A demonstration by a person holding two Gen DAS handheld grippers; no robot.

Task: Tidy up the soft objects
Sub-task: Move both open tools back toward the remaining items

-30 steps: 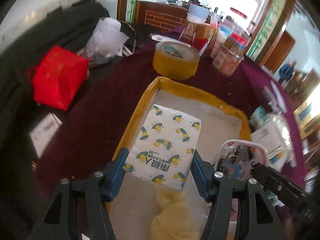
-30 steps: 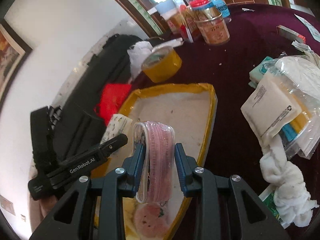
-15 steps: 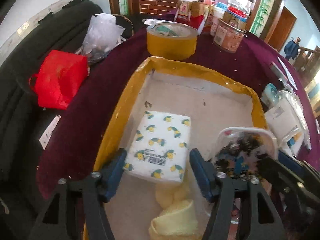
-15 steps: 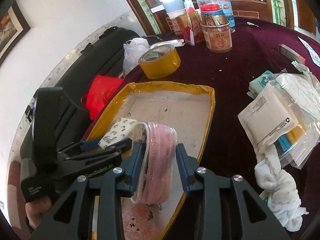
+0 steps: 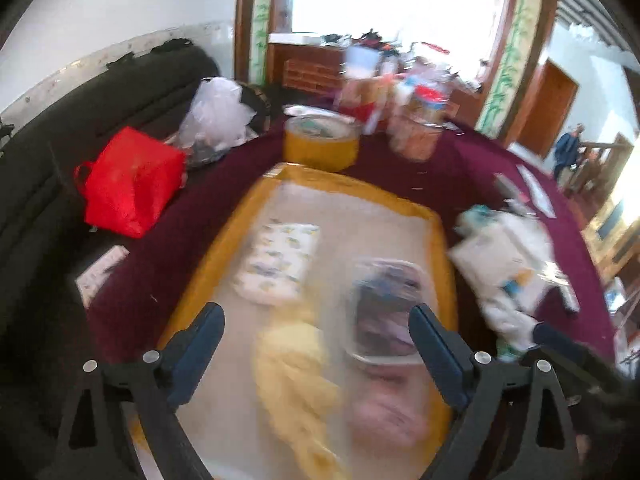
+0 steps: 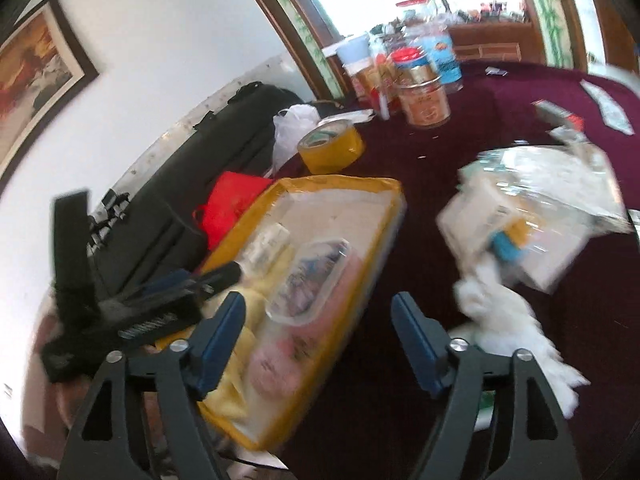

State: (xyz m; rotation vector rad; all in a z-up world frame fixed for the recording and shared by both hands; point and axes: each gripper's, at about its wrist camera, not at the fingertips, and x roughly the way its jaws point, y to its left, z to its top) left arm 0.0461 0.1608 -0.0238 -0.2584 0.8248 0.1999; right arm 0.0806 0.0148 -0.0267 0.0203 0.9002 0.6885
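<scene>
A yellow-rimmed tray [image 5: 248, 208] [image 6: 384, 216] on the maroon table holds a lemon-print tissue pack [image 5: 280, 264] [image 6: 268, 240], a clear pouch of small items [image 5: 384, 312] [image 6: 308, 280], a yellow cloth [image 5: 296, 376] [image 6: 240, 384] and a pink item [image 5: 384, 416] [image 6: 276, 364]. My left gripper [image 5: 316, 356] is open and empty above the tray's near end. My right gripper [image 6: 320, 344] is open and empty above the tray's right rim. A white towel [image 6: 504, 320] [image 5: 508, 316] and plastic-wrapped packets [image 6: 532, 216] [image 5: 500, 256] lie right of the tray. Both views are blurred.
A roll of yellow tape [image 5: 320, 144] [image 6: 330, 144] stands beyond the tray, with jars and bottles [image 5: 416, 128] [image 6: 424, 96] behind it. A red bag [image 5: 128, 184] [image 6: 228, 204] and a white plastic bag [image 5: 216, 116] lie on the dark sofa at the left.
My right gripper opened and let go of the clear pouch, which now lies in the tray. My left gripper pulled back from the tissue pack, left in the tray. Both grippers rose.
</scene>
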